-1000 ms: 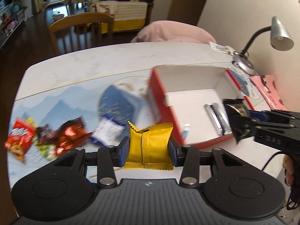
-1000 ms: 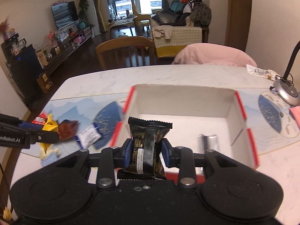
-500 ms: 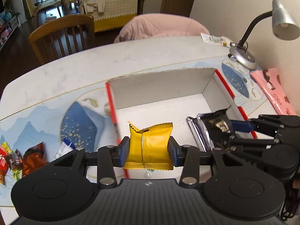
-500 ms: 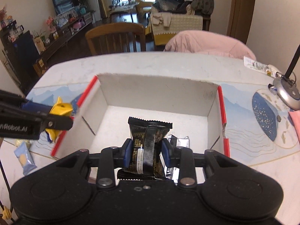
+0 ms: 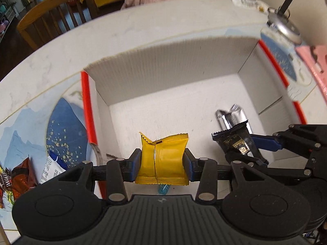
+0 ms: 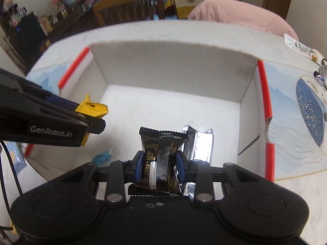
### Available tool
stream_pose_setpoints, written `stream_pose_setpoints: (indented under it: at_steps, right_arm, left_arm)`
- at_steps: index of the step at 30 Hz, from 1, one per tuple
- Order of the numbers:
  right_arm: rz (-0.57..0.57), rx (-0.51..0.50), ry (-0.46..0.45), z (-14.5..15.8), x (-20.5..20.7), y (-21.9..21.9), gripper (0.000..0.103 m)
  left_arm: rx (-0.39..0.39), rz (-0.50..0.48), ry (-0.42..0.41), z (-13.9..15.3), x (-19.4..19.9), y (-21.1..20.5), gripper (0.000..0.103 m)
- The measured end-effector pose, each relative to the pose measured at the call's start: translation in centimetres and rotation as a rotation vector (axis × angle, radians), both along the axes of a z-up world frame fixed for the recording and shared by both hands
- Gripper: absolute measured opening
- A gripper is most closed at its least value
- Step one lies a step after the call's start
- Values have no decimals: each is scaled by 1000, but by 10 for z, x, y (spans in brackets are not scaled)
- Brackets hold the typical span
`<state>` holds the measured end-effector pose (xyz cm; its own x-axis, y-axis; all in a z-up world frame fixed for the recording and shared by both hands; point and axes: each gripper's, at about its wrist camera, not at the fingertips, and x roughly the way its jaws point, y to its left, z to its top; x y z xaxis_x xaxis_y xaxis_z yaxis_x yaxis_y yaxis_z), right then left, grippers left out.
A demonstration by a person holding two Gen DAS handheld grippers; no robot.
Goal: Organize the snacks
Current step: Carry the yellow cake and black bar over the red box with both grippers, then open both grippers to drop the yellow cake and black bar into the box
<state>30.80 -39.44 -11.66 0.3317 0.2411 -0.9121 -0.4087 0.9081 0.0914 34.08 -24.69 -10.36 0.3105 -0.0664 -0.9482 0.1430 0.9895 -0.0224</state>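
Left gripper (image 5: 162, 163) tilts steeply, perhaps over box (image 5: 173, 65)

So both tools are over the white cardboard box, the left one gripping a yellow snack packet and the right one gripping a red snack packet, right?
Not quite. The right tool grips a black snack packet, not a red one, as the right wrist view shows. The left tool does grip a yellow snack packet, both over the white cardboard box.

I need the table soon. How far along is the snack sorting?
Done: a silver packet and a small blue candy lie in the white box. In hand: the left gripper holds a yellow packet, the right gripper a black packet, both over the box. Left: loose snacks beside it on the table.
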Motion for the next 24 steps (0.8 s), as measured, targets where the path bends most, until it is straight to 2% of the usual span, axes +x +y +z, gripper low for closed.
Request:
stream_pose_setpoints:
  at_steps: [6, 14, 24]
  right_arm:
    - [-1, -7, 25, -9, 1, -2, 32]
    - [-13, 1, 21, -10, -2, -2, 35]
    - [-29, 54, -25, 16, -18, -12, 41]
  left_arm:
    - [30, -24, 30, -14, 1, -8, 42]
    - [14, -38, 46, -20, -7, -10, 43]
    - [-35, -29, -5, -2, -24, -4, 47]
